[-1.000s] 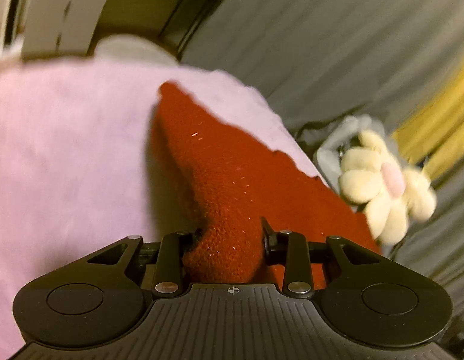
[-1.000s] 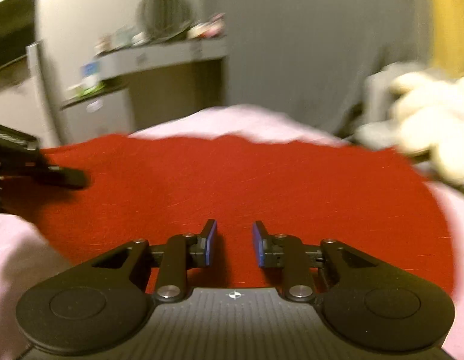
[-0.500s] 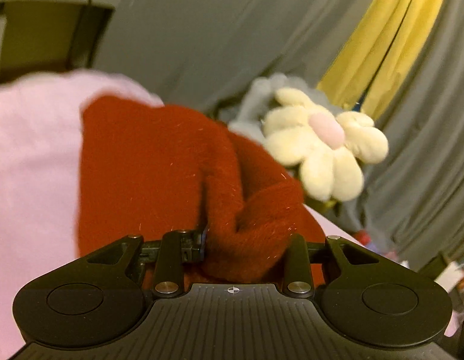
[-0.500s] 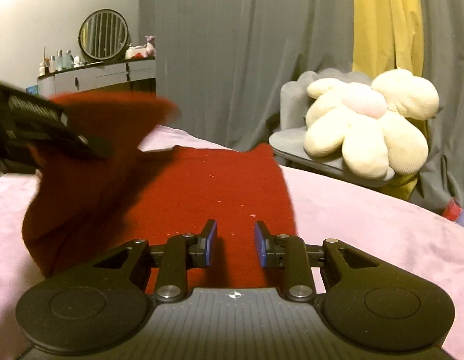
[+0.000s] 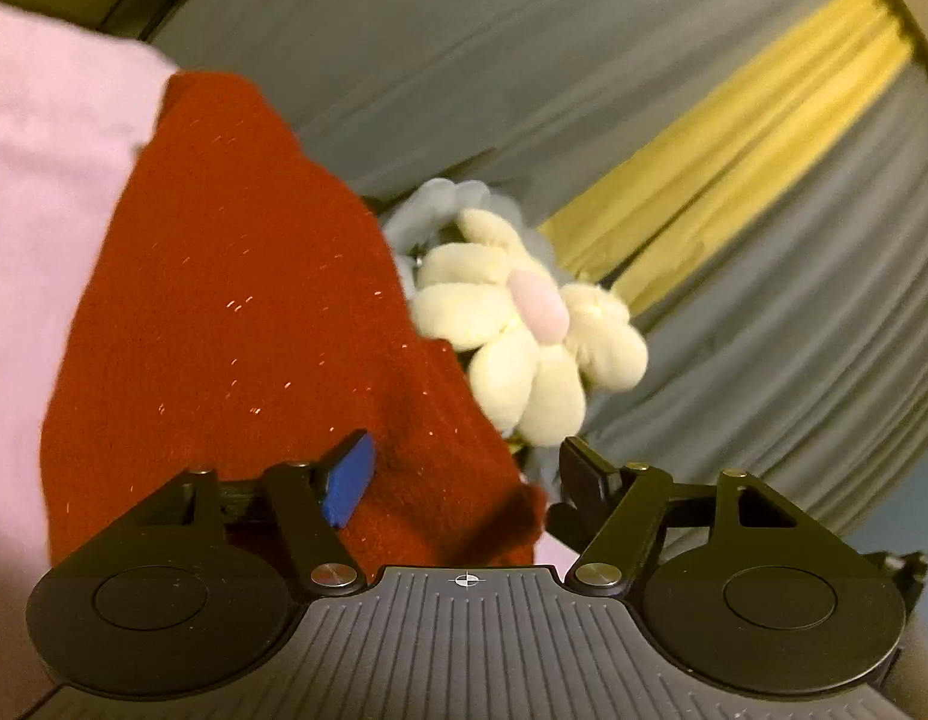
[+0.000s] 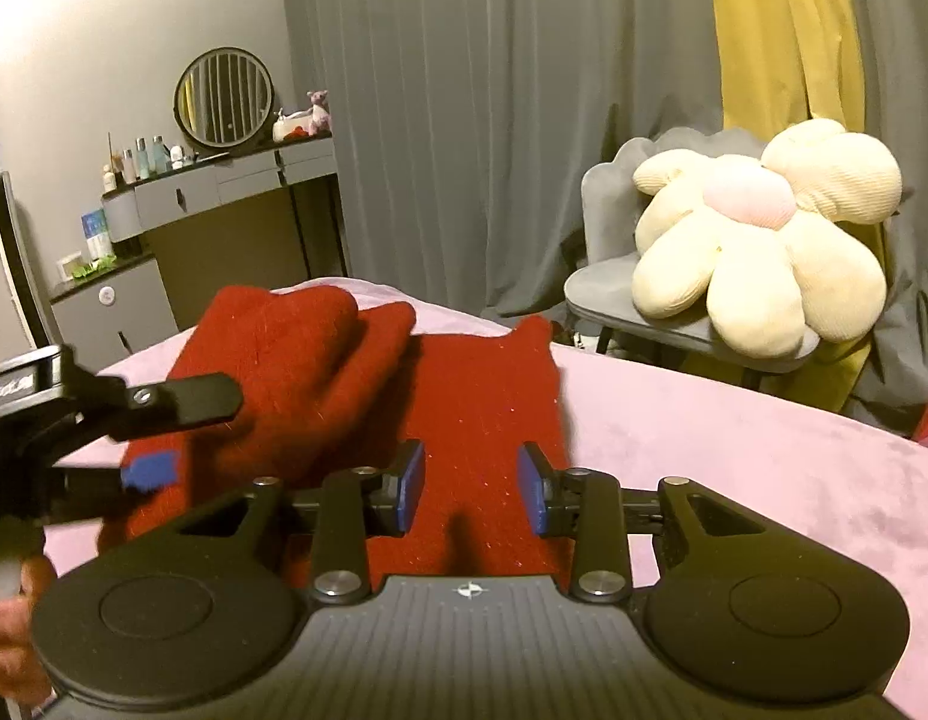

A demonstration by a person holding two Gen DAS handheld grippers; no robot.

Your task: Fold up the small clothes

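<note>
Folded rightward since a second before, the fuzzy red knit garment [image 6: 368, 396] lay released on the pink bed [image 6: 733, 456]; left gripper [image 5: 464, 468] jaws opening wide, right gripper [image 6: 471, 483] jaws opening narrowly over its near edge.

Bare pink bedspread [image 6: 733, 450] lies open right of the red garment [image 6: 481, 420].

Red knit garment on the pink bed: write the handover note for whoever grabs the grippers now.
Left gripper: jaws opening, letting go of the red knit garment; the cloth lies between them, no pad pressing.
Right gripper: jaws opening above the garment's near edge, holding nothing.
Garment: on the pink bedcover, left part folded over onto the middle, right part flat.
Done: first fold.
Left: flatten the bulging fold, then probably fold again.
</note>
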